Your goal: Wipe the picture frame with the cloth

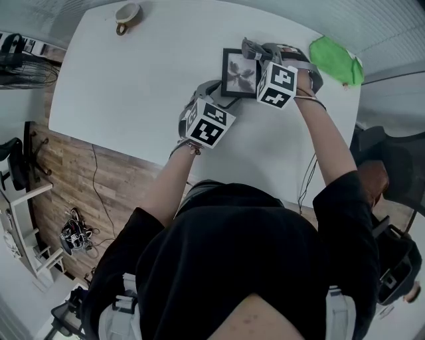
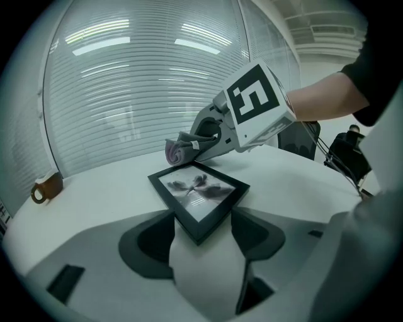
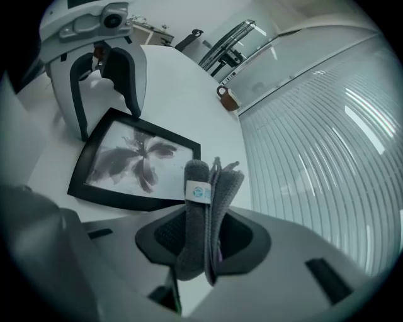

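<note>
A black picture frame (image 1: 239, 73) with a flower print lies flat on the white table (image 1: 133, 86). My left gripper (image 1: 222, 99) is at its near corner. In the left gripper view the frame's (image 2: 198, 192) corner sits wedged between the two jaws, touching both pads. My right gripper (image 1: 260, 53) is shut on a folded grey cloth (image 3: 204, 214), held just above the frame's (image 3: 135, 165) far edge. The left gripper view shows the cloth (image 2: 176, 149) at the frame's far corner.
A brown mug (image 1: 127, 14) stands at the table's far left. A green cloth (image 1: 335, 60) lies at the far right corner. A dark chair (image 1: 392, 166) stands beyond the right edge. Window blinds (image 2: 138, 88) run behind the table.
</note>
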A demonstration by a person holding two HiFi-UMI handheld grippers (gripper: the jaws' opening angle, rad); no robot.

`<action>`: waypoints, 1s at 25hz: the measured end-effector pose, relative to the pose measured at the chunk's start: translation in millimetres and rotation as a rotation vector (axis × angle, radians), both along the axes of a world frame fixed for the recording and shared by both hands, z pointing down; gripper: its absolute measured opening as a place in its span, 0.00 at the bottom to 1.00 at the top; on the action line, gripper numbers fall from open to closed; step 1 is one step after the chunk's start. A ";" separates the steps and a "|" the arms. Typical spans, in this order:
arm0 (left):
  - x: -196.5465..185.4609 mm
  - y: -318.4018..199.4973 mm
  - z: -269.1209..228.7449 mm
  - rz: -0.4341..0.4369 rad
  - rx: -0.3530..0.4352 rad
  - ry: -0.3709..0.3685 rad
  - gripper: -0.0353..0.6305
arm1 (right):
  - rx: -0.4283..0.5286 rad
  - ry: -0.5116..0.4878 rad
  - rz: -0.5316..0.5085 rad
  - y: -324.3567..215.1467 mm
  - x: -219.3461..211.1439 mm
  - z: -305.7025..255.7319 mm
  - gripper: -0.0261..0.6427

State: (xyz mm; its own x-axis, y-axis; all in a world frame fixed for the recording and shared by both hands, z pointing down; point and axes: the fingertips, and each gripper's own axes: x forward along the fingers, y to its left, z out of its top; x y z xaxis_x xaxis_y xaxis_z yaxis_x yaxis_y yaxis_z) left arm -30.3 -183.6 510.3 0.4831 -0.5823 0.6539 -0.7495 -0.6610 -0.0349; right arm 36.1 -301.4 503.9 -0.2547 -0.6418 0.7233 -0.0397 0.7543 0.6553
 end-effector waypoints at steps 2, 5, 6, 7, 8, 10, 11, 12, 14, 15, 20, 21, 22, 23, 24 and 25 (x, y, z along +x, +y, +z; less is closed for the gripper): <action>-0.1 -0.3 0.5 0.000 0.010 -0.017 0.49 | 0.005 0.018 -0.008 0.1 -1.2 1.9 0.21; 0.1 -0.4 1.0 0.000 0.009 -0.019 0.49 | 0.011 0.026 -0.017 2.8 -1.0 4.6 0.21; 0.0 -0.3 0.7 0.001 0.007 -0.018 0.49 | 0.017 0.025 -0.018 3.2 -0.8 4.1 0.21; -0.3 -0.4 0.3 0.001 0.005 -0.017 0.49 | 0.023 0.024 -0.017 3.4 -0.6 3.2 0.21; -0.5 -0.4 -0.1 0.000 0.005 -0.017 0.49 | 0.026 0.022 -0.016 3.8 -0.5 2.4 0.21; -0.9 0.0 -0.5 -0.001 0.005 -0.017 0.49 | 0.032 0.022 -0.016 6.4 -0.9 1.6 0.21; -1.1 0.3 -0.5 -0.001 0.005 -0.017 0.49 | 0.035 0.023 -0.017 8.4 -1.3 1.7 0.21; -1.3 0.5 -0.3 -0.001 0.005 -0.018 0.49 | 0.038 0.024 -0.017 10.3 -1.8 1.7 0.21; -1.6 0.5 0.1 -0.001 0.003 -0.017 0.49 | 0.043 0.024 -0.016 13.3 -2.2 1.9 0.21; -1.5 0.6 0.4 -0.001 0.002 -0.018 0.49 | 0.045 0.024 -0.018 14.8 -2.1 2.0 0.20; -1.5 0.1 0.6 0.000 0.001 -0.015 0.49 | 0.046 0.020 -0.029 24.7 -2.1 1.7 0.20; -1.7 0.0 0.1 0.001 0.002 -0.015 0.49 | 0.045 0.015 -0.027 26.5 -2.1 1.5 0.20; -1.8 -0.1 -0.3 0.001 0.003 -0.015 0.49 | 0.041 0.009 -0.022 28.4 -2.0 1.2 0.20; -1.8 -0.2 -0.7 0.001 0.004 -0.015 0.49 | 0.036 0.001 -0.016 30.2 -1.7 0.9 0.20; -1.7 -0.2 -0.9 0.001 0.006 -0.016 0.49 | 0.030 -0.005 -0.011 32.0 -1.2 0.7 0.20; -1.6 -0.2 -1.0 0.001 0.007 -0.016 0.49 | 0.024 -0.009 -0.008 33.9 -0.9 0.5 0.20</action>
